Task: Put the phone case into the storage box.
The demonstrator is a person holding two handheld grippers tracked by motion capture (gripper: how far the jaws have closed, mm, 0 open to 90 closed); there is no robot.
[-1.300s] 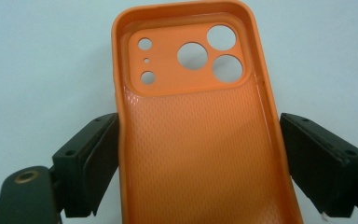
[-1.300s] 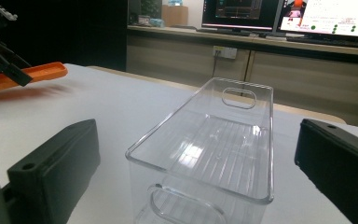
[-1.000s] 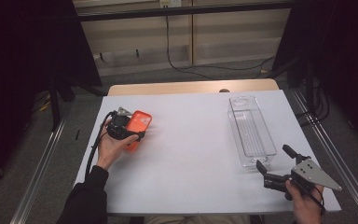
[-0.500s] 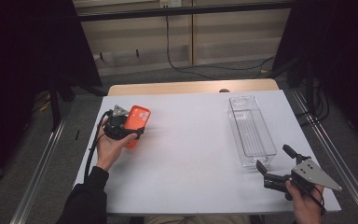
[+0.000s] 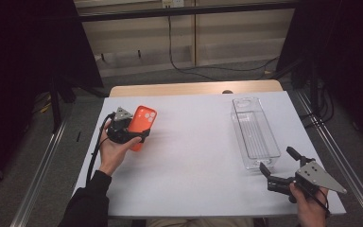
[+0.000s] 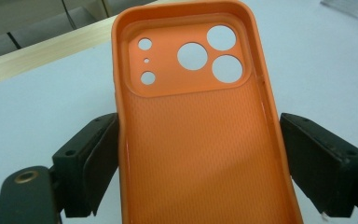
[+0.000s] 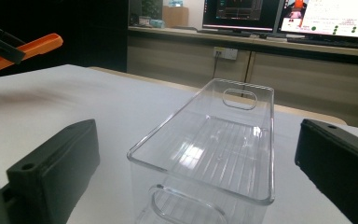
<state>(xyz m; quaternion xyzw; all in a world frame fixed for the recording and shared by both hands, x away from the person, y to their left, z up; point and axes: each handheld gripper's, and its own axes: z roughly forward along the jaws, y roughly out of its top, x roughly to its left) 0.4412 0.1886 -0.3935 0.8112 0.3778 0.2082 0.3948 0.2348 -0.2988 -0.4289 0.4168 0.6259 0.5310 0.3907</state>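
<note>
Holding the orange phone case (image 5: pixel 140 126) in the left gripper (image 5: pixel 131 135), jaws clamped on its two long edges, one pad pressing each side. Left gripper view looks into the hollow inside of the phone case (image 6: pixel 200 140), camera cutouts at the far end, textured inner back facing the lens. High view puts the phone case over the left part of the white table (image 5: pixel 189 156), lifted off the surface in the person's left hand (image 5: pixel 116 151), its far end angled up and away from the person. Right gripper (image 5: pixel 280 166) sits near the front right corner of the table, jaws spread wide with nothing between them, aimed at the near end of the clear plastic bin (image 5: pixel 254 132). Right gripper view has the bin (image 7: pixel 214 140) straight ahead between the two black jaws, not touching either. Bin is empty, standing upright on the right side of the table, long axis running away from the person, handle slot in each short wall. Phone case and bin are well apart
</note>
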